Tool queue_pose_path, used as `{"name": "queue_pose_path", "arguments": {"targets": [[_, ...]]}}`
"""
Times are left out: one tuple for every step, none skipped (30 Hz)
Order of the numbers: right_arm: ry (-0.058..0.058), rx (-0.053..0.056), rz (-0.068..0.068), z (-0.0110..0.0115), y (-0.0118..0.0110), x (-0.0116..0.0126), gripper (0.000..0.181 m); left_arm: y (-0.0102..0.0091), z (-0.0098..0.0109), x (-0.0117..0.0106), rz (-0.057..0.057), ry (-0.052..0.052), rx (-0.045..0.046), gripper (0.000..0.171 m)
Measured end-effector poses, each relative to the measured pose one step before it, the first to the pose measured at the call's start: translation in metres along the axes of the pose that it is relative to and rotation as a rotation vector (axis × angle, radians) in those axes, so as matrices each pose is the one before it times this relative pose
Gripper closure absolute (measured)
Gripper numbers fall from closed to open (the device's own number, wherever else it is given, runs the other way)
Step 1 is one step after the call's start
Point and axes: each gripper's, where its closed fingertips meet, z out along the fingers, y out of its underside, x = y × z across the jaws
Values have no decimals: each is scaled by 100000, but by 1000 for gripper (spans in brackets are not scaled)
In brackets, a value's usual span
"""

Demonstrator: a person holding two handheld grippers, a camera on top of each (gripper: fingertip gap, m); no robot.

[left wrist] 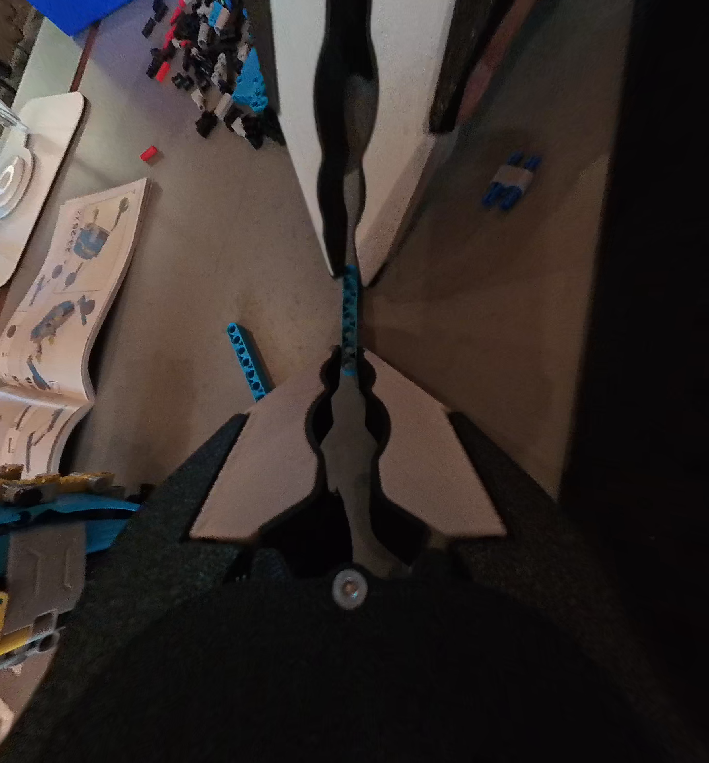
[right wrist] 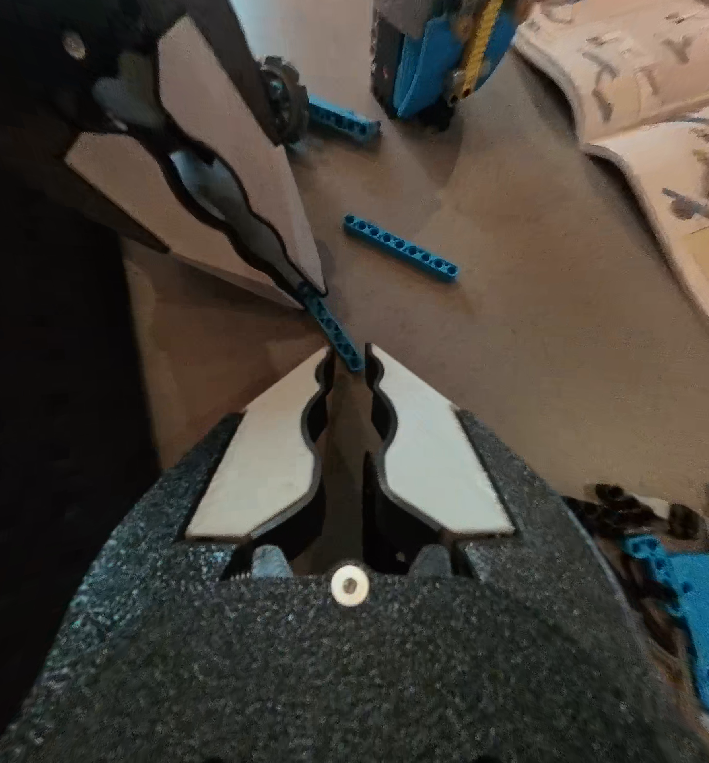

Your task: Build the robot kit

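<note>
Blue holed beam (left wrist: 349, 318) is the star here, a thin plastic strip pinched at one end by the left gripper (left wrist: 349, 355), whose fingers are clamped tight on it. Its far end sits in the tips of the right gripper (left wrist: 346, 272), which comes in from the opposite side in the left wrist view. In the right wrist view that same beam (right wrist: 331, 328) pokes into the mouth of the right gripper (right wrist: 347, 351), and there the jaws look a bit parted around it, so I honestly can't tell if it's squeezing or just touching. The left gripper (right wrist: 313, 291) bites the other end. A second blue beam (right wrist: 400, 249) lies flat on the tan bench (right wrist: 551, 371) just beyond and right of the right gripper. An open instruction booklet (left wrist: 67, 313) sits well off to the left of the left gripper, a pile of small black, white and red pieces (left wrist: 208, 70) lies farther ahead, and a blue and yellow partly built model (left wrist: 26, 536) is close by its left side.
</note>
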Motion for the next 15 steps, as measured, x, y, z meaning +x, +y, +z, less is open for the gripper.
{"name": "queue_pose_path", "arguments": {"targets": [[-2286, -3039, -557, 327, 421, -296, 167, -22, 3, -5, 826, -223, -18, 164], [746, 83, -378, 1, -119, 145, 170, -29, -5, 17, 458, -47, -5, 164], [64, -342, -1066, -61, -33, 1, 174, -75, -33, 78, 435, 208, 412, 164], [116, -1021, -1235, -5, 111, 3, 174, -46, -40, 144, -4, 727, 434, 164], [-471, -356, -1052, -5, 21, -108, 174, 24, -37, 100, -840, 669, 185, 164], [-708, -603, -711, 36, 68, -141, 174, 29, -78, -47, -1730, 124, 260, 163], [273, -771, -621, 52, 92, -2, 173, 14, -149, -148, -2679, -220, 390, 160], [662, -191, -884, 1, -18, 9, 174, 13, -236, -197, -3101, -20, 348, 156], [720, -229, -896, 1, -5, 4, 173, 34, -289, -113, -2960, 585, 438, 156], [580, -117, -638, 7, -3, -8, 174, 61, -303, -58, -2630, 888, 398, 156], [233, 3, -209, 15, -13, -34, 174, 92, -283, -82, -2213, 553, 249, 155], [53, 52, 149, -3, -1, -8, 174, 62, -245, -112, -1792, 75, 319, 155], [-183, 256, 321, -5, -8, -22, 174, 14, -201, -69, -1444, 88, 417, 155], [133, 379, 674, -6, -40, 35, 173, -15, -141, 6, -1307, 415, 410, 155], [-21, 966, 1072, -55, -172, 4, 169, -46, -112, 54, -1294, 469, 466, 155]]}}
